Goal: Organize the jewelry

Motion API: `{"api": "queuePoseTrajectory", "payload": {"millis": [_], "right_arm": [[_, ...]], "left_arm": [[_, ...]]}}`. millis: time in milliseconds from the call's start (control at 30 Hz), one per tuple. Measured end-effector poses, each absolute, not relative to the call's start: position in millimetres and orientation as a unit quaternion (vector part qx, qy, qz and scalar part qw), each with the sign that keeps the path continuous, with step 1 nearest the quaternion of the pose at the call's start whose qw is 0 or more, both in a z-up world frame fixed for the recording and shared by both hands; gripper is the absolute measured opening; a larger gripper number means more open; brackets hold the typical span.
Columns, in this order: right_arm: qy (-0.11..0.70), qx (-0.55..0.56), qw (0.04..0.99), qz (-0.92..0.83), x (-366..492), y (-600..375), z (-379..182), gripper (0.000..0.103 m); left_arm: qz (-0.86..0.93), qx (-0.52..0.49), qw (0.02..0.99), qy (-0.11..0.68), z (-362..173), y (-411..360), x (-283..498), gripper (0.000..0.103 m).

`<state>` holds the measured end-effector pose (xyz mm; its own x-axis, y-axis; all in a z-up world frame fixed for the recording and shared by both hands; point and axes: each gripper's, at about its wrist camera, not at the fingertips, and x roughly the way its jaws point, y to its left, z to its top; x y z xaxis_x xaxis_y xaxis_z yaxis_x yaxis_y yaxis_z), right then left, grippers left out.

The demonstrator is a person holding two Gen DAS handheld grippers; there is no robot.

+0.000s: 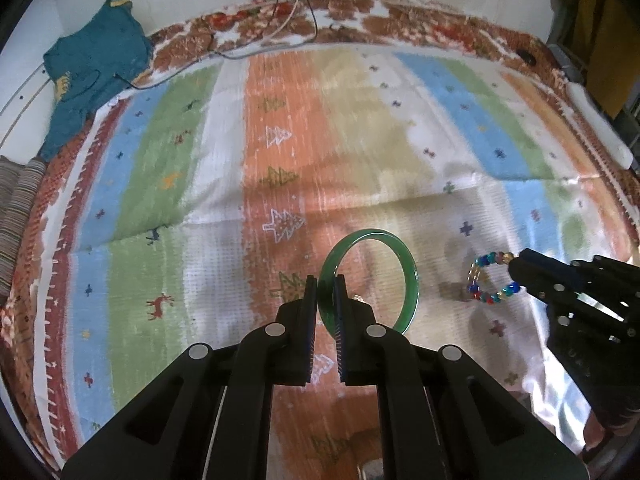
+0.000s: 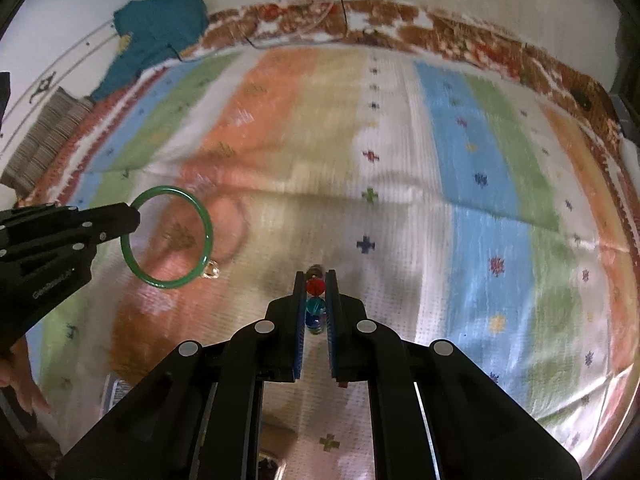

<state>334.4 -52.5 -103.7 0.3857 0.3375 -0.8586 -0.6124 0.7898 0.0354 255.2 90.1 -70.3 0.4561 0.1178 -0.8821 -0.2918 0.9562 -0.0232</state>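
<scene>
The green bangle (image 1: 370,280) is clamped in the left claw (image 1: 326,308); the right claw (image 2: 316,300) grips the beaded bracelet (image 1: 492,278). Lift both steadily, keeping them apart above the striped blanket (image 1: 280,140).

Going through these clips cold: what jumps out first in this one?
Each gripper holds a piece of jewelry above the striped cloth. The left gripper is shut on a green bangle, standing on edge at centre. To its right, the right gripper pinches a multicoloured bead bracelet. A small clear ring-like piece lies on the cloth by the bangle's lower edge.
</scene>
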Motion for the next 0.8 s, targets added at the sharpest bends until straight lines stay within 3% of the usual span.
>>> {"api": "queuePoseTrajectory", "payload": {"millis": [800], "right_arm": [[0.39,-0.113,0.856,0.32,272.1,-81.3,-45.0,0.01]], "left_arm": [[0.115,-0.09,0.879,0.453,-19.3,67.9,179.2,0.008]]}}
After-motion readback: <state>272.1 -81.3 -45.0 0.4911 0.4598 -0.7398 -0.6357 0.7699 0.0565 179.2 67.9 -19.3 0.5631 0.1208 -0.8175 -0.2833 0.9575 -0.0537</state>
